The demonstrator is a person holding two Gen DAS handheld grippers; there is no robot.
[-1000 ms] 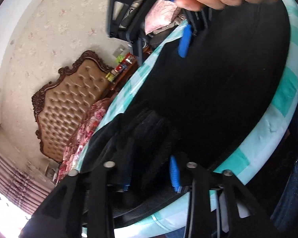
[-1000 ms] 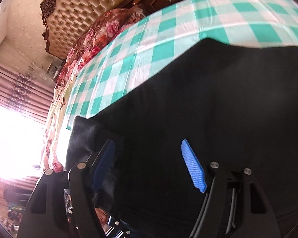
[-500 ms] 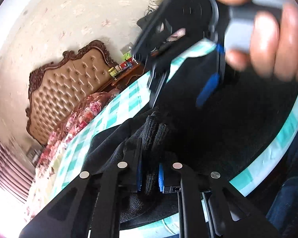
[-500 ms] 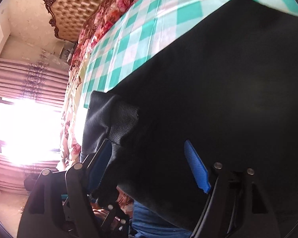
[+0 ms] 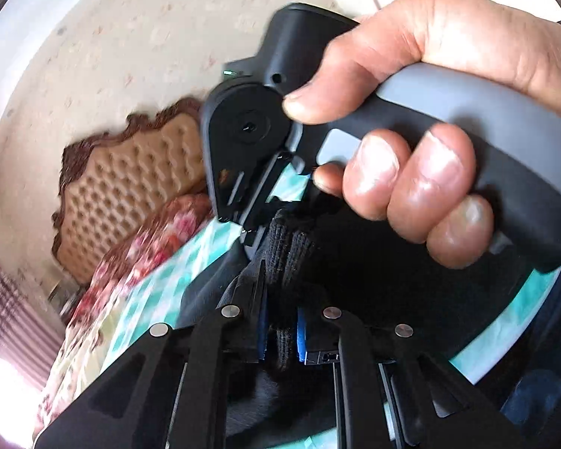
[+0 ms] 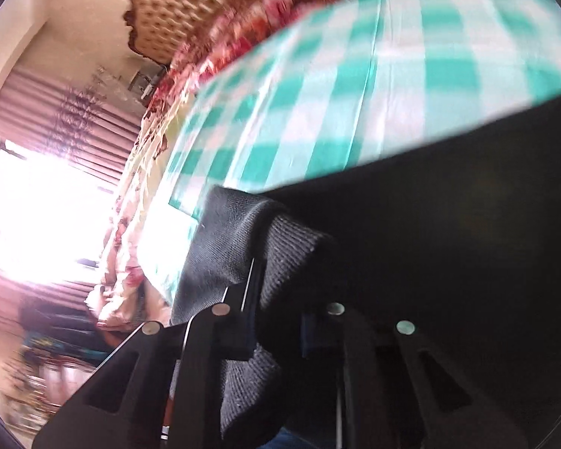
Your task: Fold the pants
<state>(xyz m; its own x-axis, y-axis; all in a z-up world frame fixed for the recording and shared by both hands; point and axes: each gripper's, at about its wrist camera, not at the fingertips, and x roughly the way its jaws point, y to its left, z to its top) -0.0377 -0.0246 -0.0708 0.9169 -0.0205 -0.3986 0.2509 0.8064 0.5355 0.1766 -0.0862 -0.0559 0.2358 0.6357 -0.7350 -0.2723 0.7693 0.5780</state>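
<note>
My left claw [image 5: 280, 331] and right claw [image 6: 276, 331] each clench a ribbed hem of the black pants [image 6: 448, 247], raised off the checked table [image 6: 318, 93]; pants' long axis unclear.

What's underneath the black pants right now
A teal and white checked cloth lies under the black pants, showing beyond their edge. Whatever surface the cloth covers is hidden, and so is anything directly beneath the pants.

Blurred checked cloth [image 6: 355, 86], headboard [image 6: 190, 3]
</note>
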